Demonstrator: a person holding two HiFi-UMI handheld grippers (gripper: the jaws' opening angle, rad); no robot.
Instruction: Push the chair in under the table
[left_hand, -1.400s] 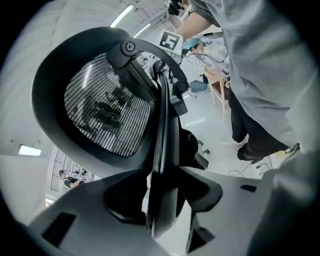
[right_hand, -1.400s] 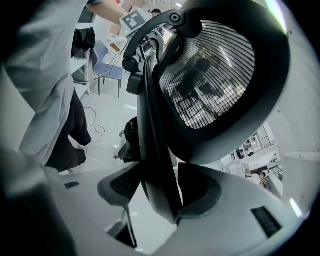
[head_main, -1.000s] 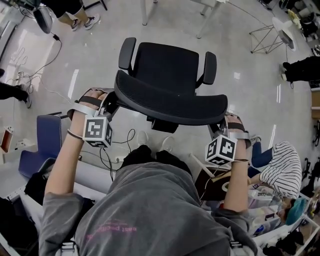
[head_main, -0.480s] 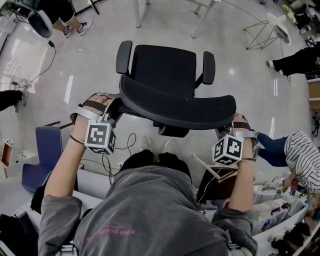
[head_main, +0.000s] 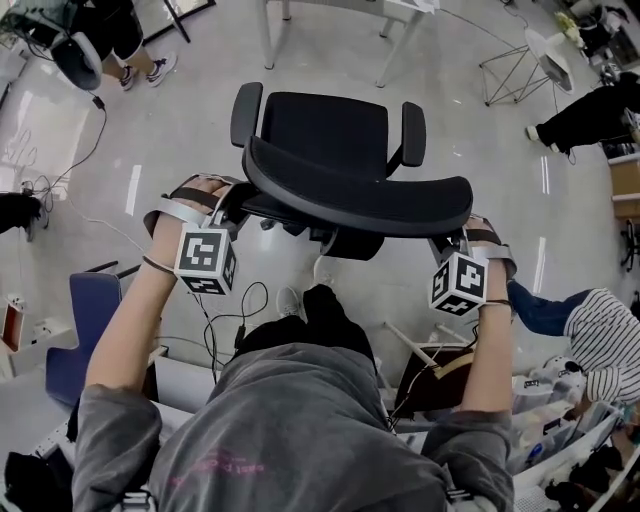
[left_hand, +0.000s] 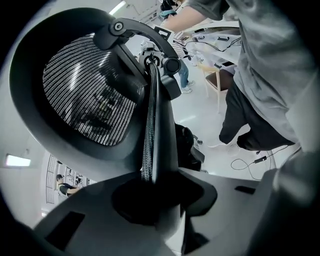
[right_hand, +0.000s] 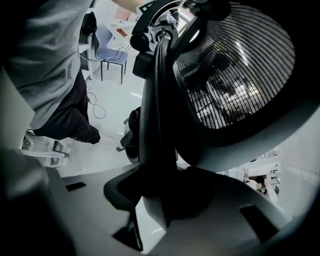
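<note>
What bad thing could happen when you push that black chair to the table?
1. The left tool and right tool have just been closing on the thin backrest edge between their jaws; a hard push might slip them off.
2. The armrests might bump the table legs ahead.
3. The cable on the floor by the person's feet could trip them.

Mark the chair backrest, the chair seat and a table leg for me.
chair backrest (head_main: 360, 205): head view, top rim of the mesh back.
chair seat (head_main: 325, 130): head view, middle of the black cushion.
table leg (head_main: 266, 35): head view, partway down the white leg beyond the chair.
</note>
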